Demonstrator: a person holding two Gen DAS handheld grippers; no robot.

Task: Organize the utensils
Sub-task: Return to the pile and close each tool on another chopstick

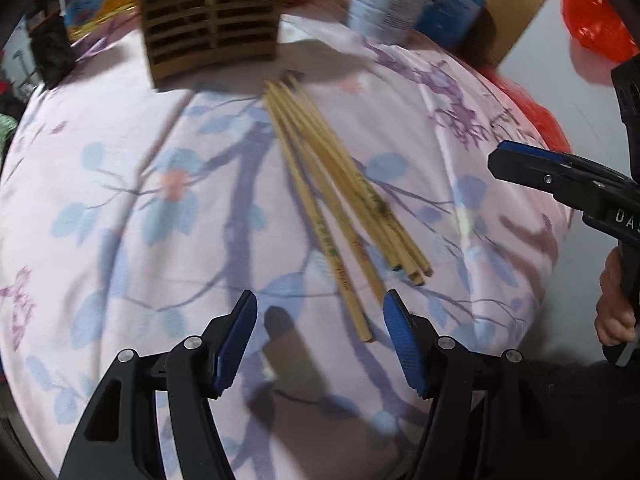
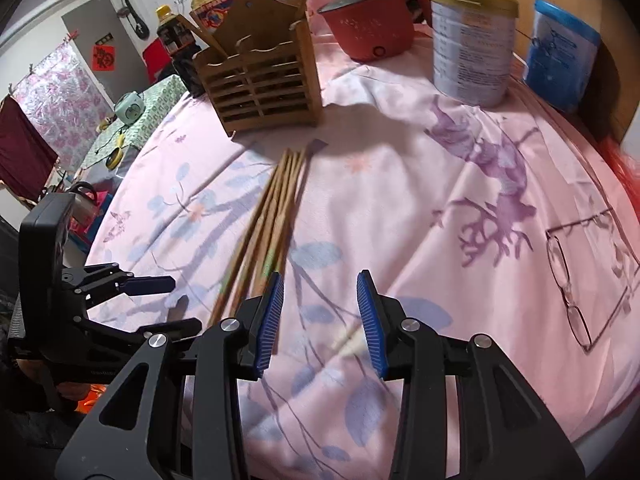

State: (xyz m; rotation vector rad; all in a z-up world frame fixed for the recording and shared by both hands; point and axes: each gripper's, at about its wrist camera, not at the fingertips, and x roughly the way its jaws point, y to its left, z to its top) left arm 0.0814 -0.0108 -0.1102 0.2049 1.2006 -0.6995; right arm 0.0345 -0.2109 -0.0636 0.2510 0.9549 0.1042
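Both pairs of jaws are standing wide and holding nothing, facing a loose bundle of bamboo chopsticks (image 1: 340,200) on the floral tablecloth (image 1: 120,220).

The left gripper (image 1: 320,336) is hovering just short of the bundle's near ends, which are fanning out toward 5 o'clock; the right gripper (image 2: 320,320) is waiting at their 3 o'clock side. The slatted wooden holder (image 2: 264,80) is standing beyond the far tips at 11 o'clock. Likely hazards: closing on the splayed ends may be catching only some sticks, scattering the rest, or pinching the cloth; long sticks held at one end may be tilting and knocking the holder.
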